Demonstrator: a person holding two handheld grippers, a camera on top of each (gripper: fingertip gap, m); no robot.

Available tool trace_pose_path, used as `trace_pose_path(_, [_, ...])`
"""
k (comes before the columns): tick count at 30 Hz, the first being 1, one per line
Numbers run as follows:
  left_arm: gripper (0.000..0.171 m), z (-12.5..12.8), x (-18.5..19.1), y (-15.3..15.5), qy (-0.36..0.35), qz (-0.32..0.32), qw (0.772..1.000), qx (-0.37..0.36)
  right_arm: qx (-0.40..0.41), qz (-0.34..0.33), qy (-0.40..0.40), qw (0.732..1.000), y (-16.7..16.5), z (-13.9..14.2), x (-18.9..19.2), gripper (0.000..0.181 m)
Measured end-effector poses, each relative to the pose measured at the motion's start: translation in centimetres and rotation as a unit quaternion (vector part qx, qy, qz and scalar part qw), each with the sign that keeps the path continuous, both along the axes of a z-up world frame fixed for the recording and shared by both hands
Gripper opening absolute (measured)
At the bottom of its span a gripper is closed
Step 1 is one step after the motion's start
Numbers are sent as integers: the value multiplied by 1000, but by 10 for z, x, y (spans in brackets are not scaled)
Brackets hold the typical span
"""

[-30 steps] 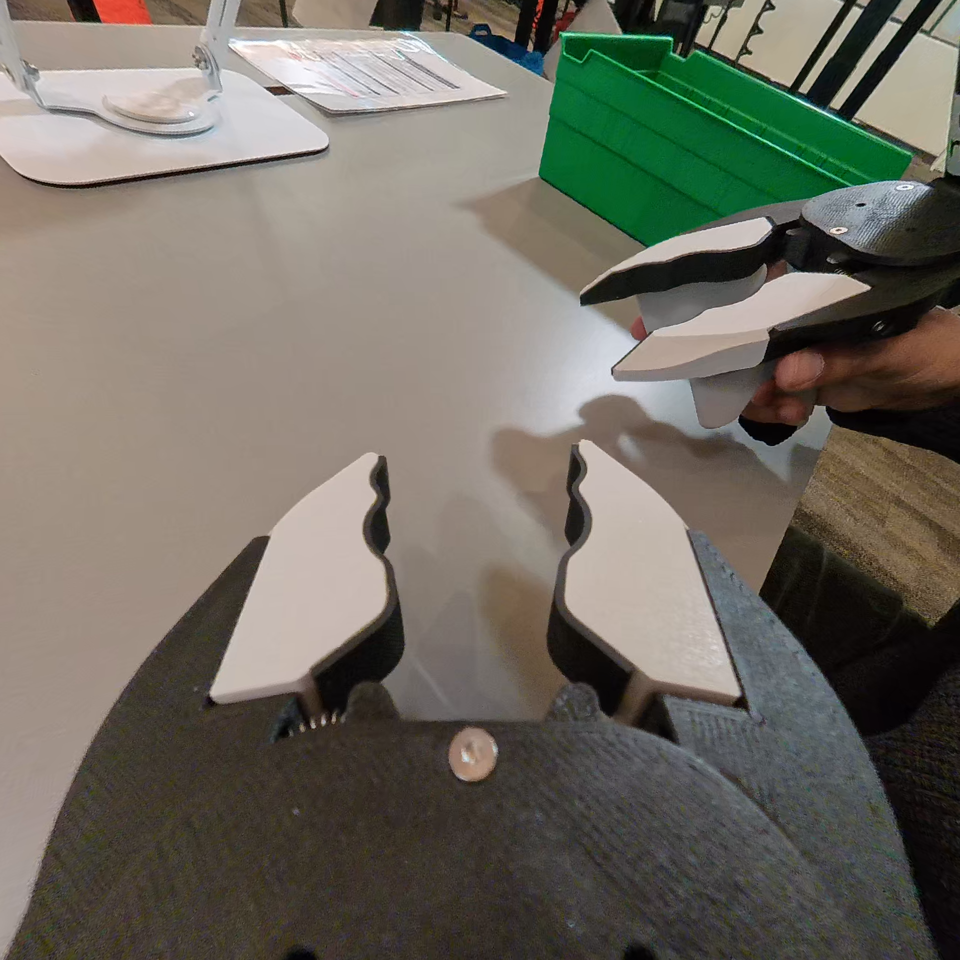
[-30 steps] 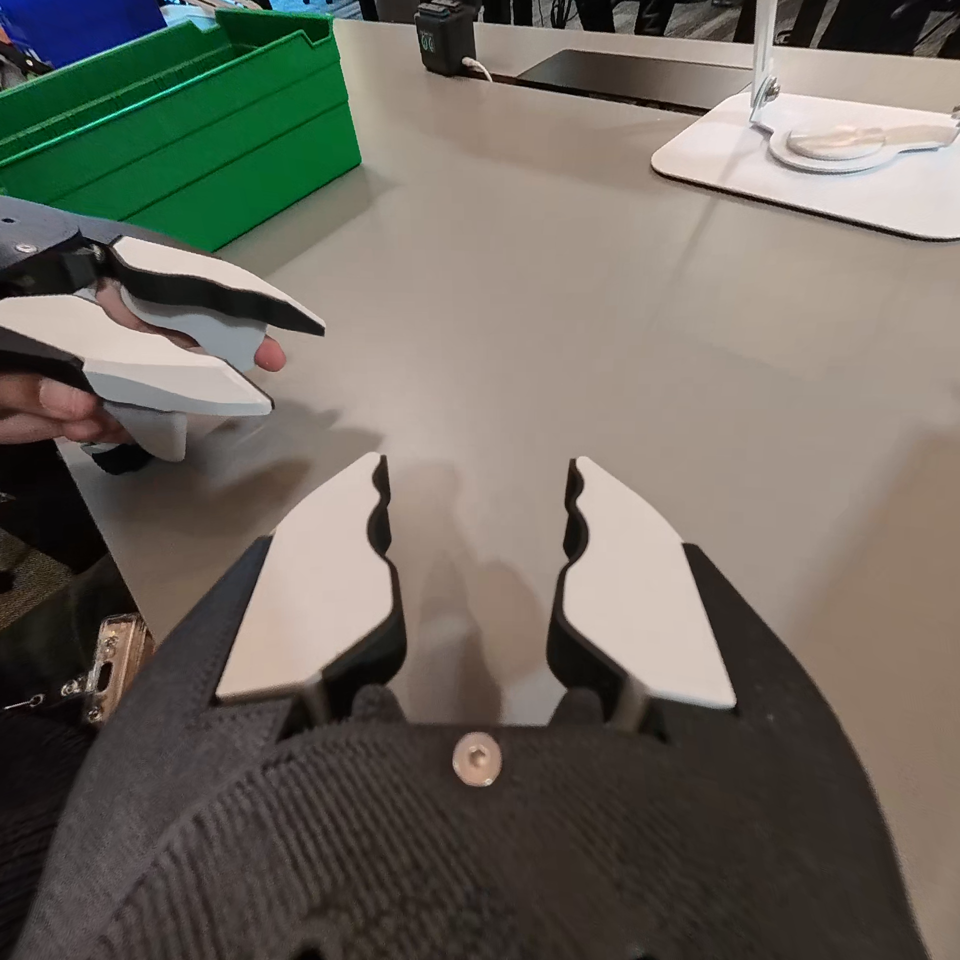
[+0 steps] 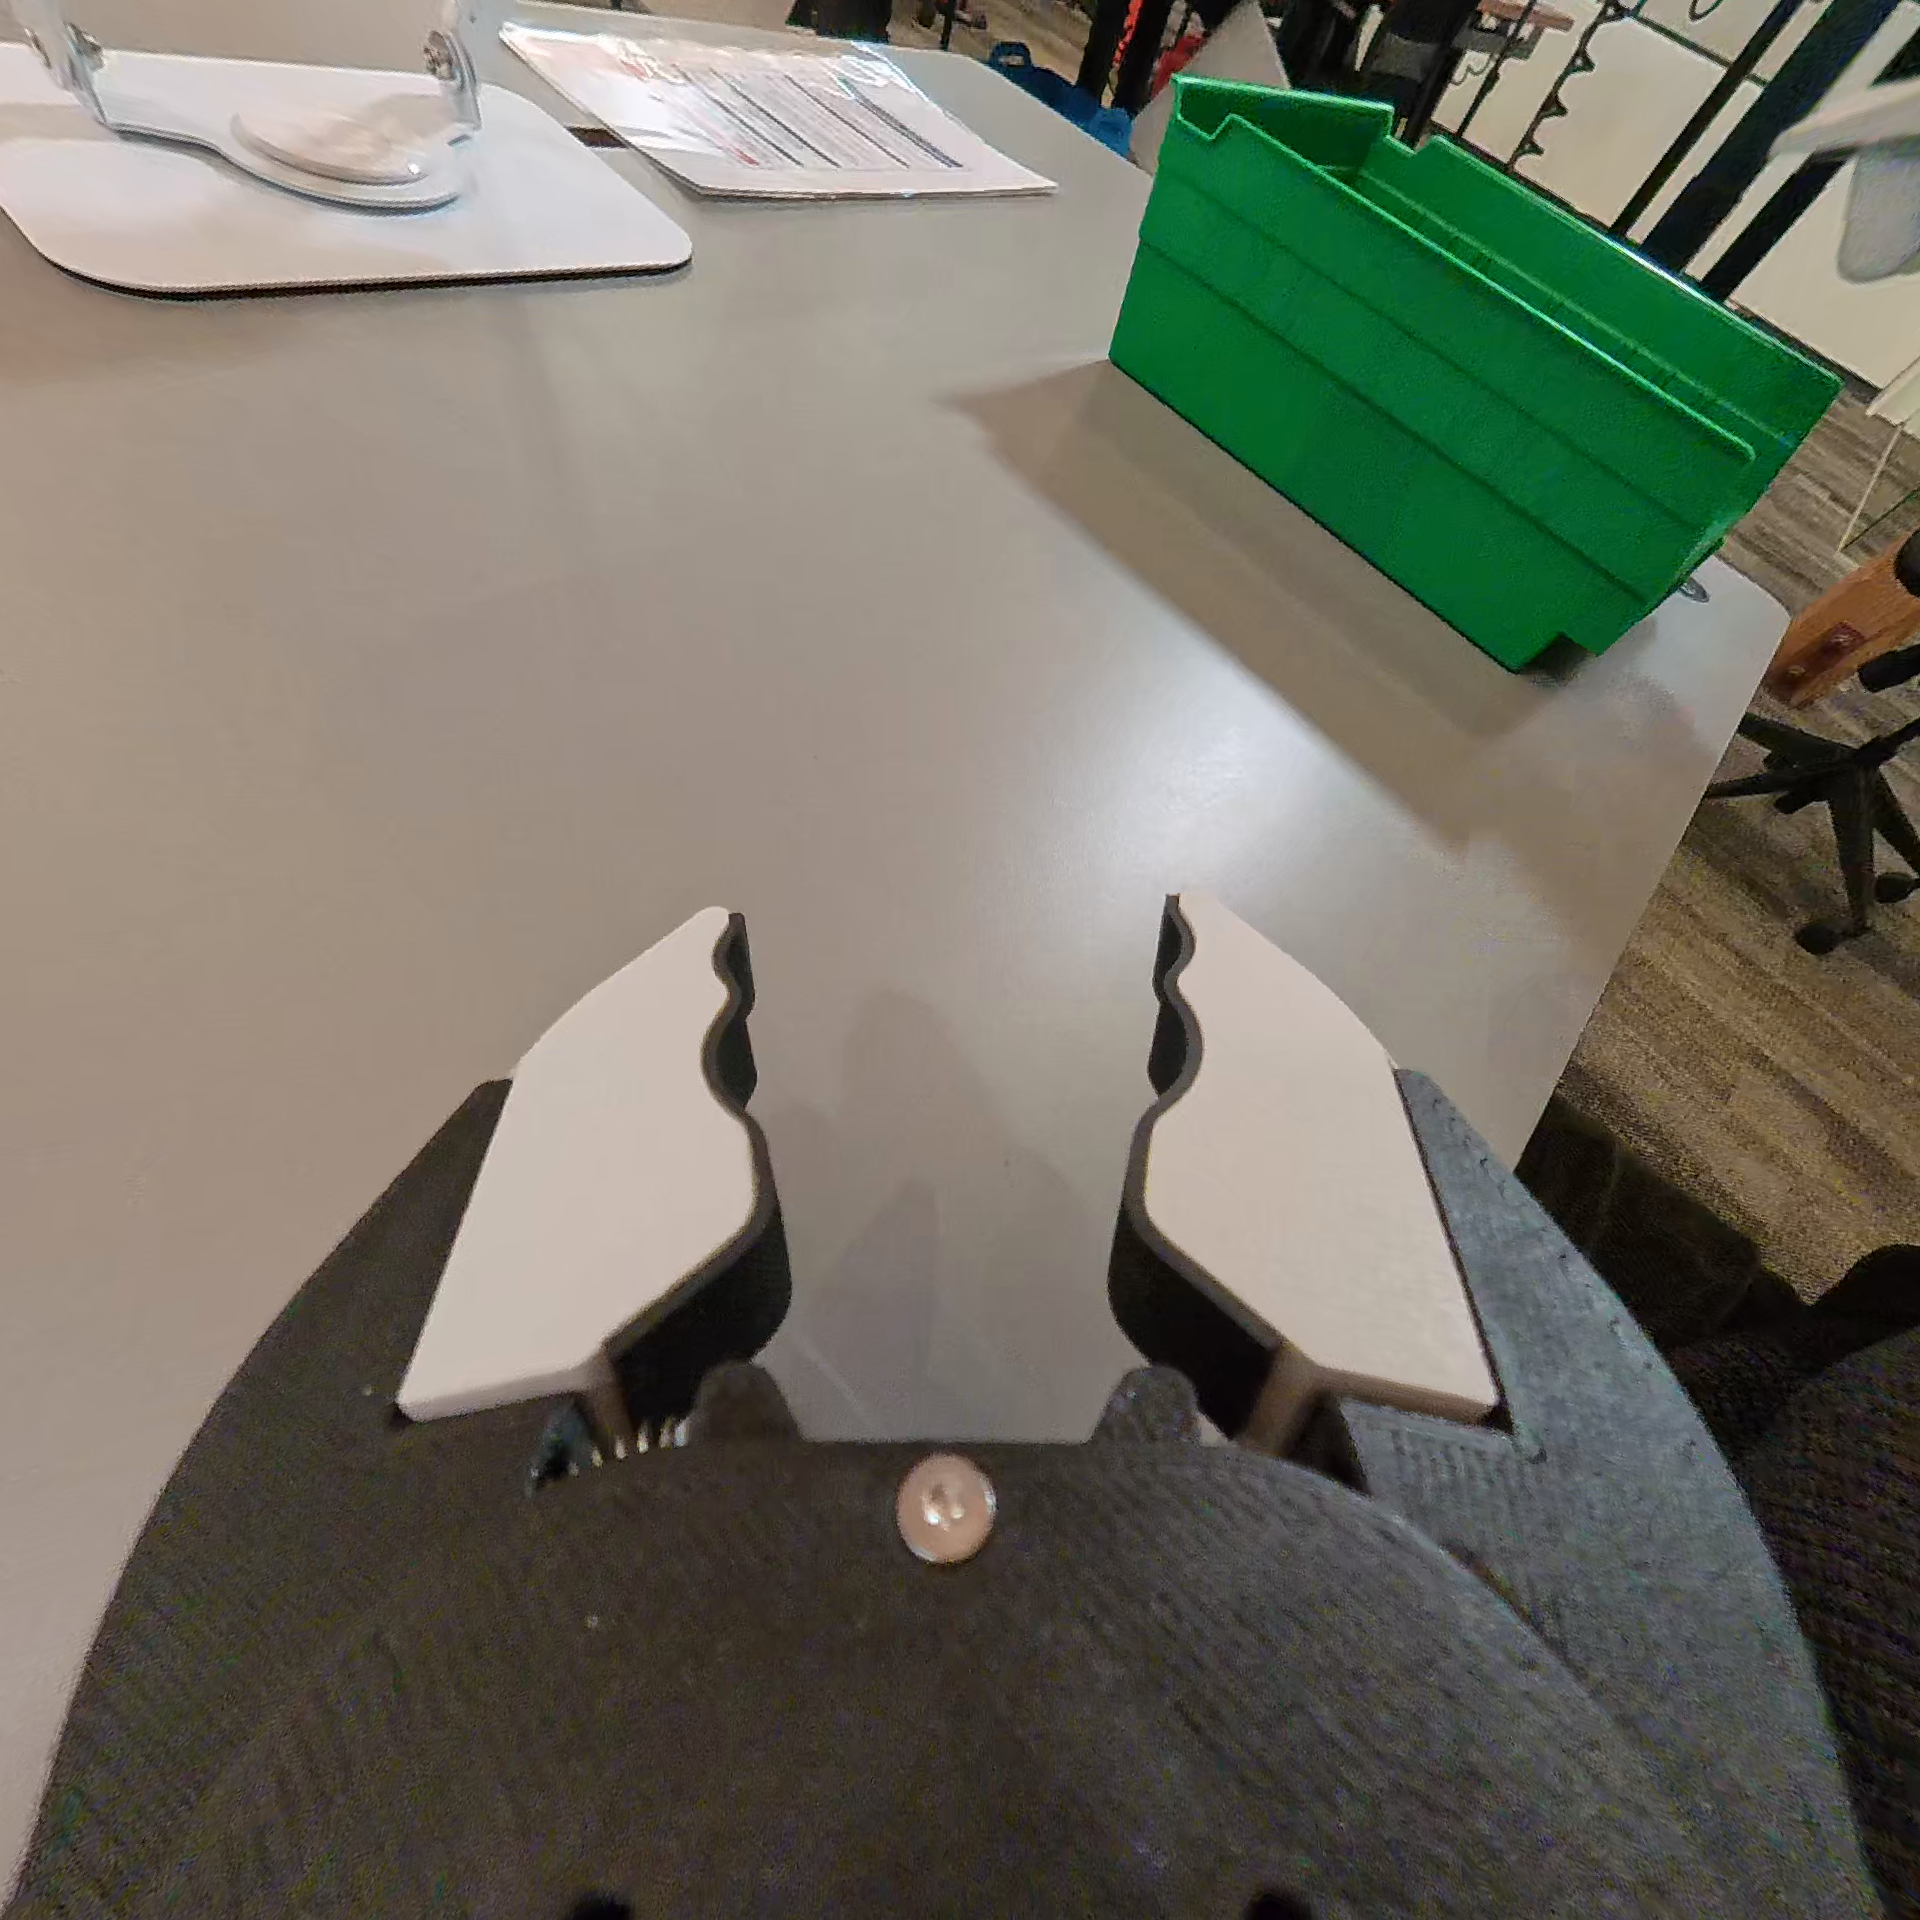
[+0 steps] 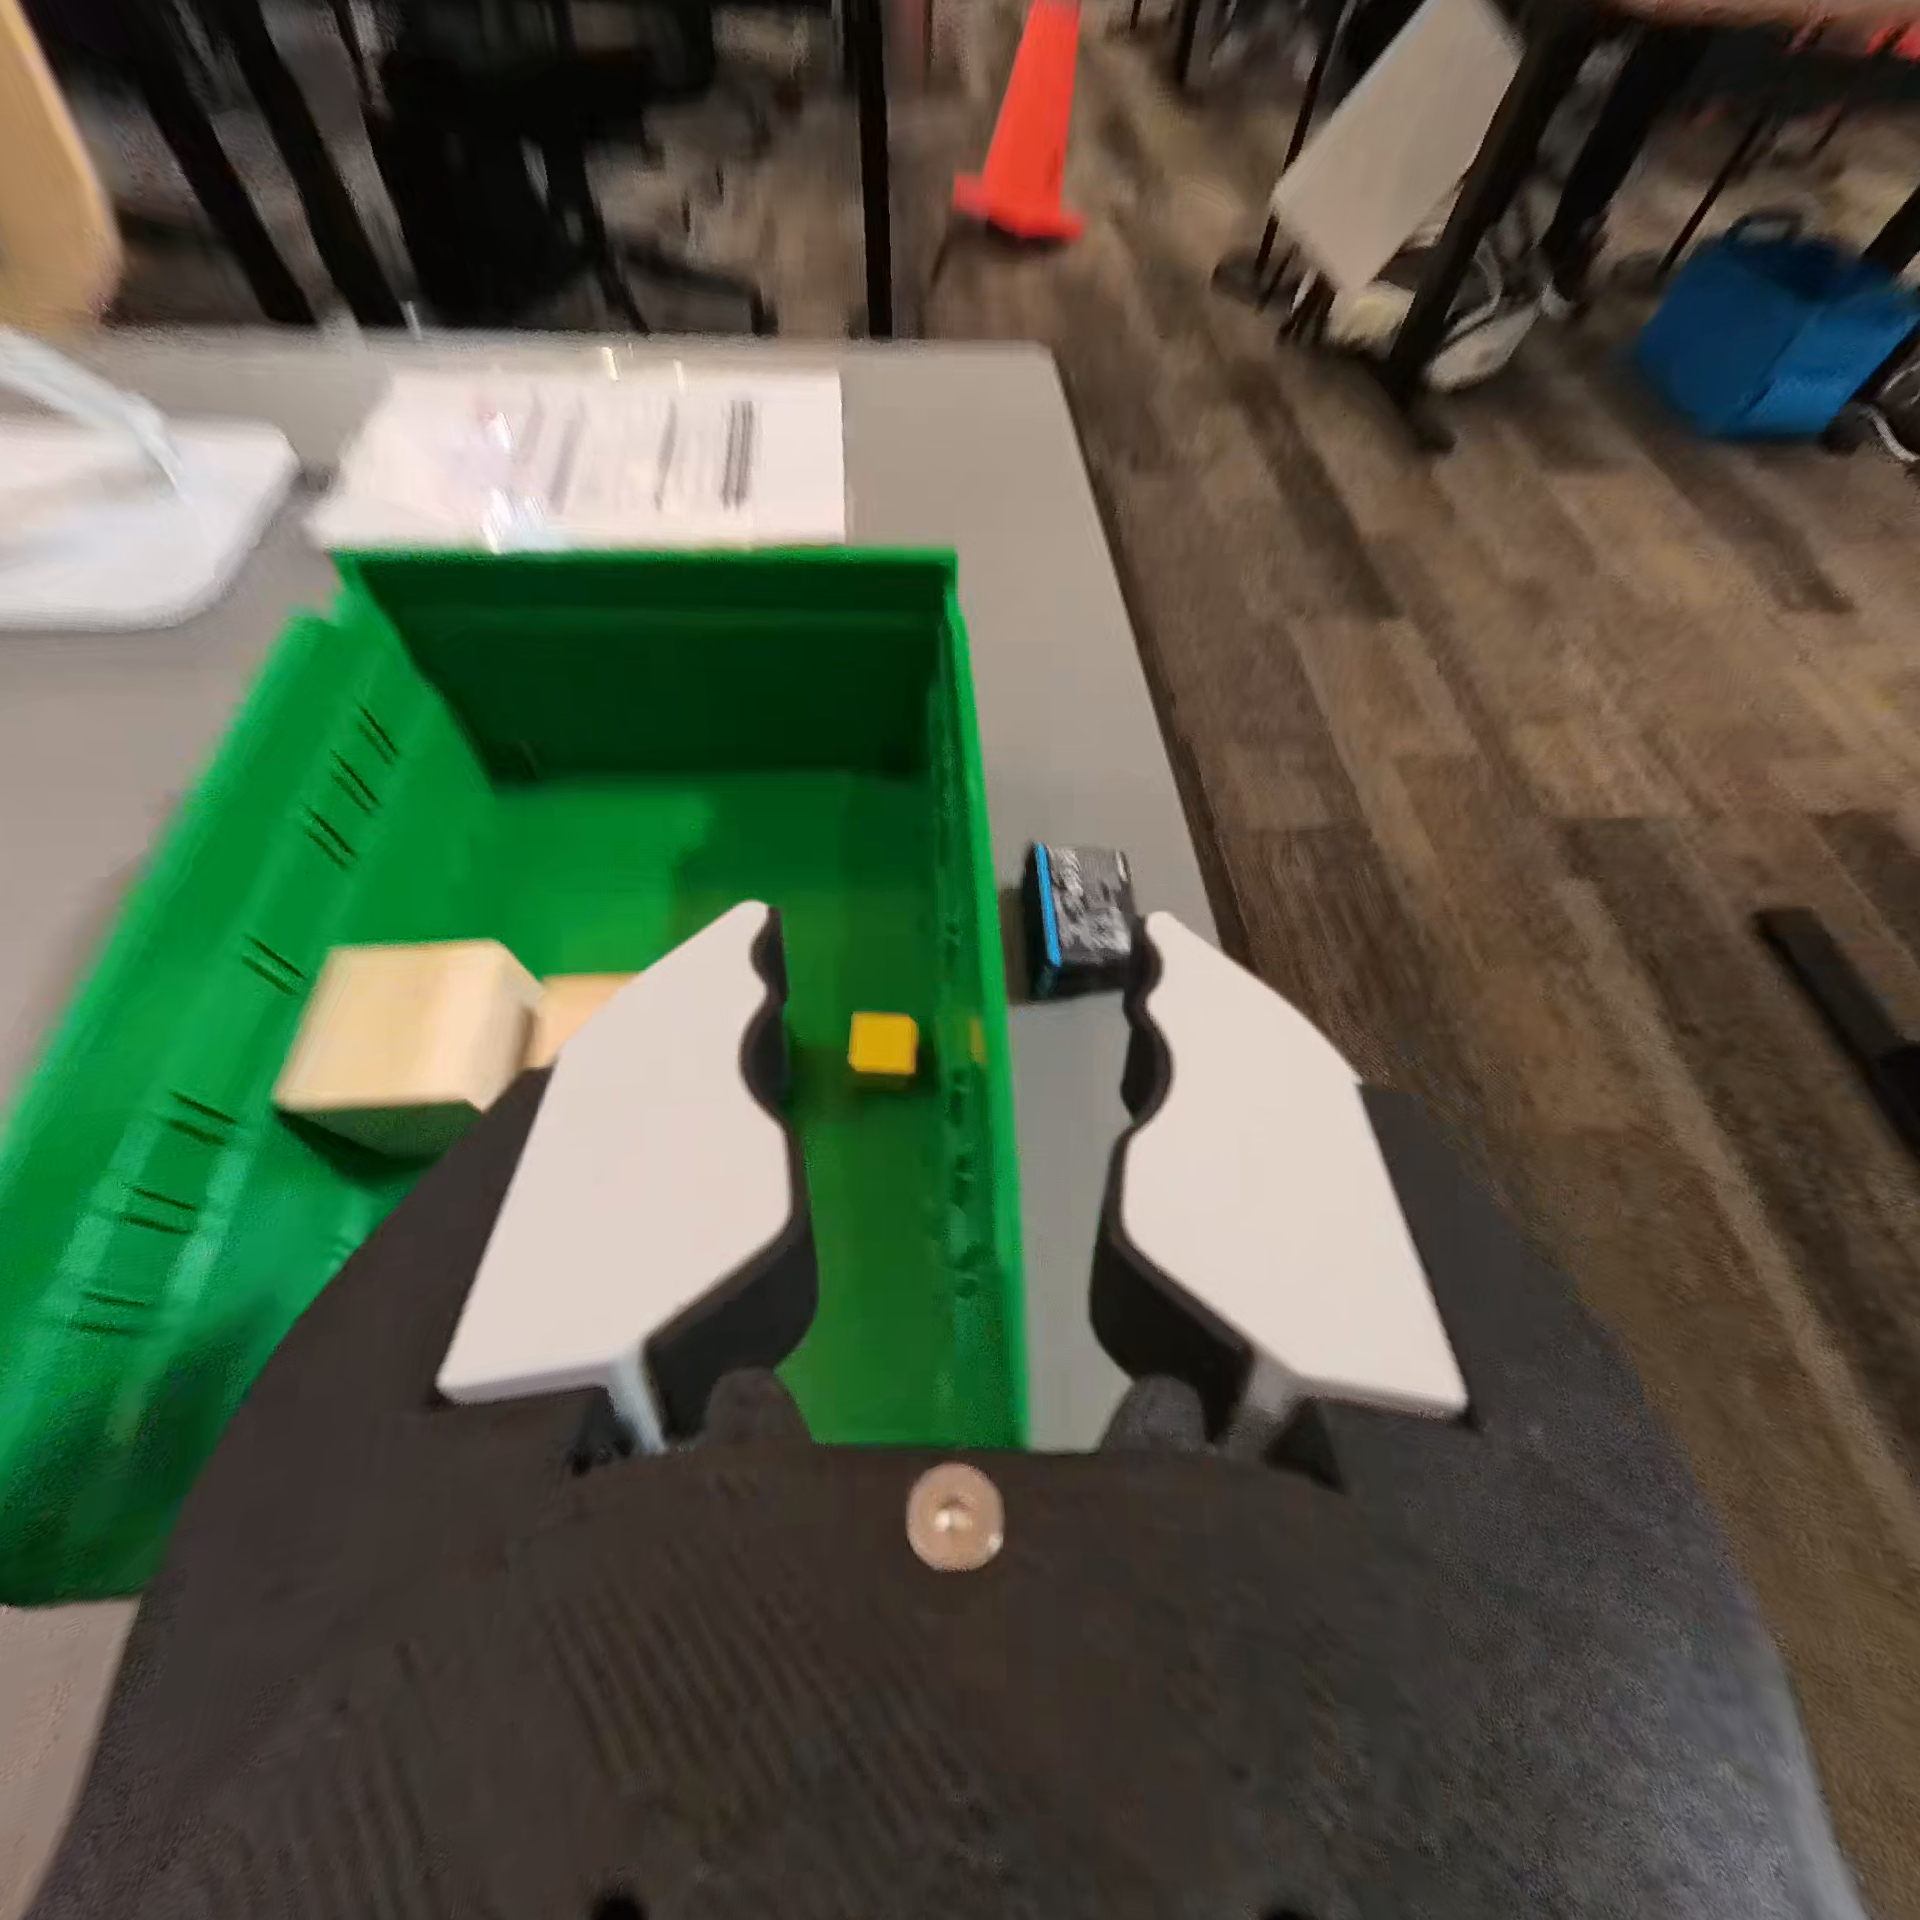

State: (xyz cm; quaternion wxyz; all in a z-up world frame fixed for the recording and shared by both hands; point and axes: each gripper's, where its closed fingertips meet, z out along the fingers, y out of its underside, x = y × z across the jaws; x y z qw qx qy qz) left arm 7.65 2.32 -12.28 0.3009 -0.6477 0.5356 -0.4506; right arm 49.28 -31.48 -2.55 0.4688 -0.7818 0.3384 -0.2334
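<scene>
Both tongs gape empty: left tongs (image 3: 951,920) over bare worktop (image 3: 520,623); right tongs (image 4: 956,920) above bin (image 4: 644,665) holding blocks (image 4: 400,1034).

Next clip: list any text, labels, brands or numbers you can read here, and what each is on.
Laminated printed sheet on the table: lines of print, too small to read.
Black box with blue edge beside the green bin: markings blurred, unreadable.
Nothing else bears writing.

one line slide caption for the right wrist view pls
Open right gripper above a green bin holding wooden blocks and a yellow cube.
</scene>
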Motion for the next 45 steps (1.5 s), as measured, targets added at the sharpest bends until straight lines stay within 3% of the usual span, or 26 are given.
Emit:
trace_pose_path(4, [75,1,0,-1,1,3,1000,5,-130,44,41,990,-8,-39,15,53])
trace_pose_path(13, [74,-2,1,-4,5,-1,1000,7,-255,99,203,940,-8,-98,12,53])
trace_pose_path(16, [74,-1,1,-3,3,-2,1000,4,-314,144,234,909,-14,-114,6,35])
trace_pose_path(19, [74,-2,1,-5,4,-8,1000,-7,-322,163,271,892,-10,-122,-2,18])
trace_pose_path(27, [73,-3,1,-7,5,-19,1000,-19,-277,156,292,902,-4,-121,-2,9])
trace_pose_path(38, [71,2,0,-8,-3,-15,1000,-19,-237,109,324,909,7,-114,-8,5])
trace_pose_path(45, [73,17,-2,-22,-28,-37,999,-17,-239,110,335,905,24,-112,-38,5])
